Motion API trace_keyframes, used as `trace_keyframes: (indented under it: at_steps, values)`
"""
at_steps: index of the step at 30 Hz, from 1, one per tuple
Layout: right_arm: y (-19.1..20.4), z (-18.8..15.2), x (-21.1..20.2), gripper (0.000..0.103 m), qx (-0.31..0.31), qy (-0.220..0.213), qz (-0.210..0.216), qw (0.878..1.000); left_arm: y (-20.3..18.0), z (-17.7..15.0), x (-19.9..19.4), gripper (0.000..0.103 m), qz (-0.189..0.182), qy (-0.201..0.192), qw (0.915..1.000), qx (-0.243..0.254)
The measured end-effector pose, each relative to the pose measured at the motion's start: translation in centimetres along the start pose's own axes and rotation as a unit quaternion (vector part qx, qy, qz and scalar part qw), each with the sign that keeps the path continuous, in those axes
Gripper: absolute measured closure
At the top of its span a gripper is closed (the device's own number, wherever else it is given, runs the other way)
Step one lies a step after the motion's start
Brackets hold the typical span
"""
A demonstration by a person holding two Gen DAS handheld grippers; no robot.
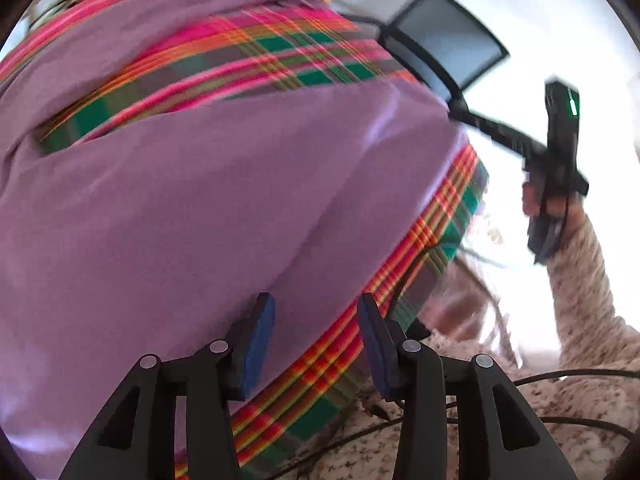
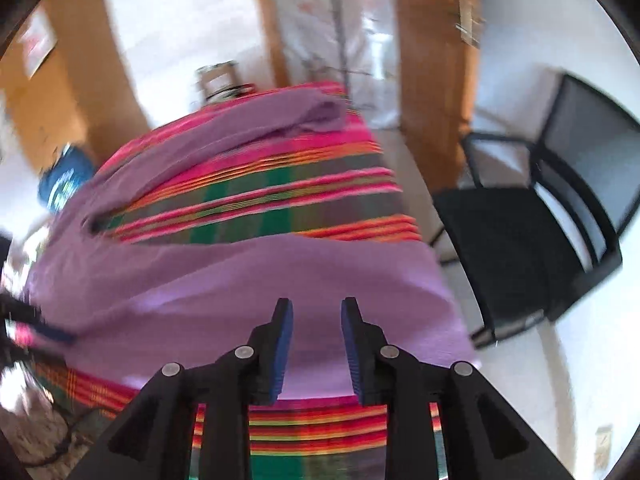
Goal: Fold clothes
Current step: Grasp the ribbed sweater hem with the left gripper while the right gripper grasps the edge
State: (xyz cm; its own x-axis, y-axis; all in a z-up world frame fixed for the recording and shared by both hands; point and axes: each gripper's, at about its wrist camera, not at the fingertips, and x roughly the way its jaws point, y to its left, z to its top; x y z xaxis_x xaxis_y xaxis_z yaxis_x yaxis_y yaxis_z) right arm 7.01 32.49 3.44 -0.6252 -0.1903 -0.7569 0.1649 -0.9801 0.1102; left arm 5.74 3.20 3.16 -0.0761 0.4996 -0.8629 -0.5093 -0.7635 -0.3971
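The purple garment lies spread over a plaid cloth on the table, one part bunched at the far side; it looks light, soft and limp, likely to sag and crease wherever it is lifted. The left gripper hangs over its near hem, jaws spread, nothing between them; the right gripper hovers over the near edge too, jaws parted and empty. A hem corner or edge, pinched through both layers, seems the best hold; a black chair stands right.
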Motion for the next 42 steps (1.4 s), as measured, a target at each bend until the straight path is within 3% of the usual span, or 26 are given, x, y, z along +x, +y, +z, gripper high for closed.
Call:
trace_keyframes:
  at_steps: [5, 9, 15, 20, 24, 26, 29, 32, 33, 35, 39, 42]
  values:
    - [6.8, -1.0, -0.5, 0.072, -0.114, 0.001, 0.041, 0.993, 3.5, -1.4, -2.8, 0.058, 0.008, -0.054, 0.9958, -0.074]
    - [11.5, -2.9, 0.3, 0.071, -0.199, 0.03, 0.058, 0.978, 7.3, -4.0, -5.0, 0.058, 0.02, -0.087, 0.9847, -0.149]
    - [15.5, -4.2, -0.2, 0.071, -0.26, 0.038, 0.075, 0.962, 13.2, -9.7, -9.0, 0.058, 0.039, -0.151, 0.9506, -0.268]
    - [14.6, -3.7, -4.8, 0.071, -0.25, 0.026, 0.079, 0.965, 15.7, -13.2, -11.2, 0.058, 0.057, -0.178, 0.9303, -0.316]
    - [12.6, -3.8, -8.6, 0.071, -0.261, 0.04, 0.034, 0.964, 17.5, -15.8, -12.7, 0.058, 0.072, -0.192, 0.9133, -0.352]
    - [11.8, -4.4, -9.7, 0.071, -0.283, 0.064, -0.024, 0.957, 18.7, -17.1, -13.1, 0.058, 0.074, -0.2, 0.9033, -0.372]
    - [11.3, -5.3, -9.9, 0.071, -0.29, 0.065, -0.089, 0.951, 20.1, -19.0, -13.2, 0.058, 0.074, -0.214, 0.8867, -0.403]
    - [12.7, -5.9, -8.0, 0.071, -0.252, 0.049, -0.043, 0.966, 20.8, -20.5, -13.4, 0.058, 0.053, -0.234, 0.8742, -0.422]
    - [13.5, -6.2, -7.3, 0.071, -0.255, 0.045, -0.031, 0.965, 20.8, -20.8, -13.5, 0.058, 0.058, -0.235, 0.8722, -0.425]
    - [16.8, -7.1, -5.2, 0.071, -0.286, 0.035, -0.009, 0.958, 20.9, -21.6, -13.9, 0.058, 0.071, -0.239, 0.866, -0.434]
    - [22.1, -8.0, -2.9, 0.071, -0.331, 0.021, 0.061, 0.942, 21.5, -23.7, -15.4, 0.058, 0.074, -0.271, 0.8441, -0.457]
    - [25.2, -8.1, -1.8, 0.071, -0.357, 0.007, 0.087, 0.93, 22.3, -24.5, -15.9, 0.057, 0.078, -0.279, 0.8314, -0.474]
